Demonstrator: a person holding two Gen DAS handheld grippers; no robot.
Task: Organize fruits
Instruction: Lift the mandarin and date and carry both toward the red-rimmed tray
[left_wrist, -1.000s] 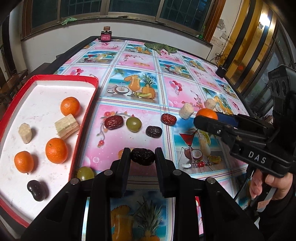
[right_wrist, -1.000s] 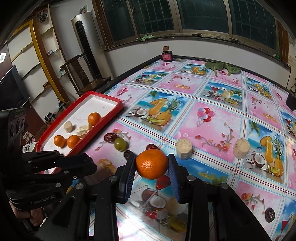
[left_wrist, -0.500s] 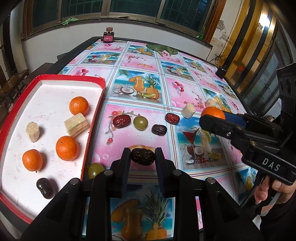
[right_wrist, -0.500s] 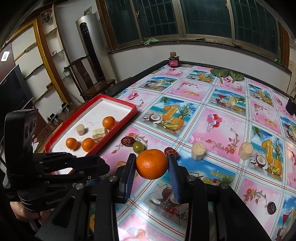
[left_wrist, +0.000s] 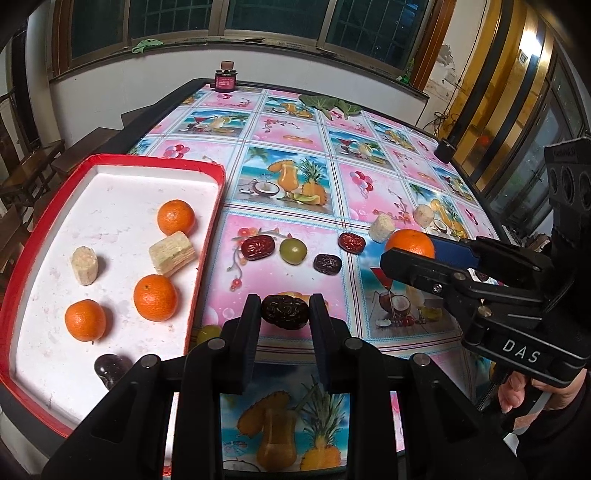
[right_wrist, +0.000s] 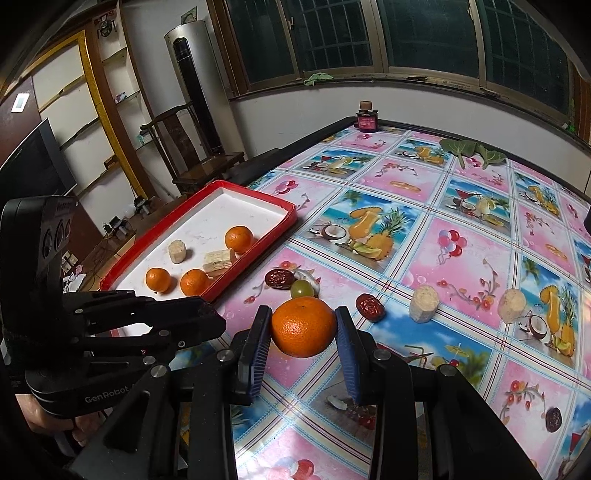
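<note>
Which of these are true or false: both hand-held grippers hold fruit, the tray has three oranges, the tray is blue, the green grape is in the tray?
1. Left hand-held gripper holds a dark date; right hand-held gripper holds an orange. True.
2. The tray holds three oranges. True.
3. The tray is blue. False: red rim, white inside.
4. The green grape lies in the tray. False: it lies on the tablecloth.
</note>
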